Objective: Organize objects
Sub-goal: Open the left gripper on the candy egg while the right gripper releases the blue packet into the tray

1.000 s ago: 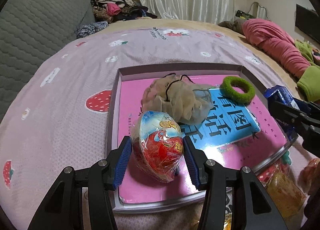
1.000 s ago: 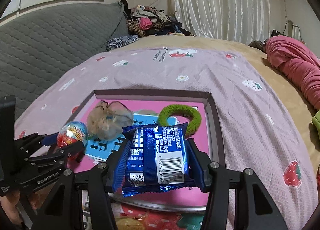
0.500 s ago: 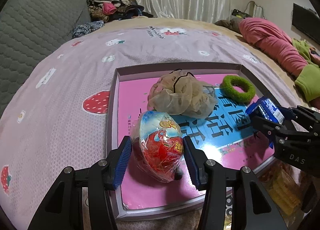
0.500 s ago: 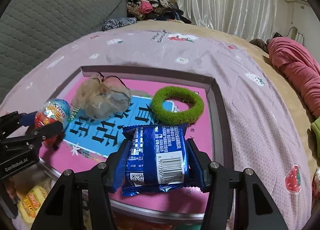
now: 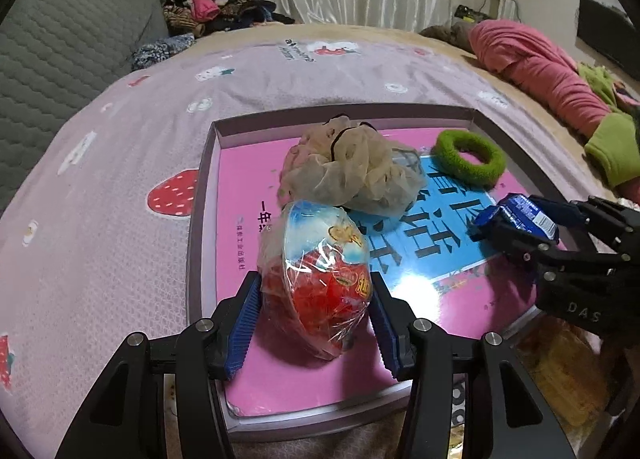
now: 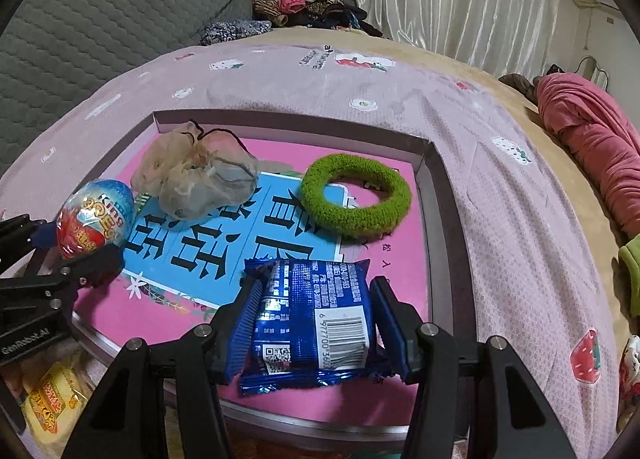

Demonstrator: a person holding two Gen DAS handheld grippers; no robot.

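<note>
While both grippers hang over the near end of the shallow tray (image 5: 202,195), each has something clamped between its blue pads. Left gripper (image 5: 314,319): jaws about half spread, pressed on both flanks of a foil-wrapped chocolate egg (image 5: 316,279), red below, pale blue above, with crinkled clear wrap. Egg sits dead centre between the fingers, over the tray's pink floor near its front-left corner. Whether the egg touches the floor, cannot tell.

Right gripper (image 6: 312,323): jaws likewise about half spread, closed on the side edges of a blue snack packet (image 6: 312,319), barcode facing the camera. Packet lies flat between the fingers, over the tray's front-right part.

Outward from the egg: a beige mesh pouch (image 5: 352,171) with a dark drawstring, just beyond it, lying partly on the blue printed panel. Beyond the packet: a green fuzzy hair ring (image 6: 356,195), near the tray's far-right corner, apart from the pouch.

Tray rests on a pink strawberry-print bedspread (image 5: 120,147). Yellow snack packets (image 6: 52,407) lie outside the tray's near edge.
</note>
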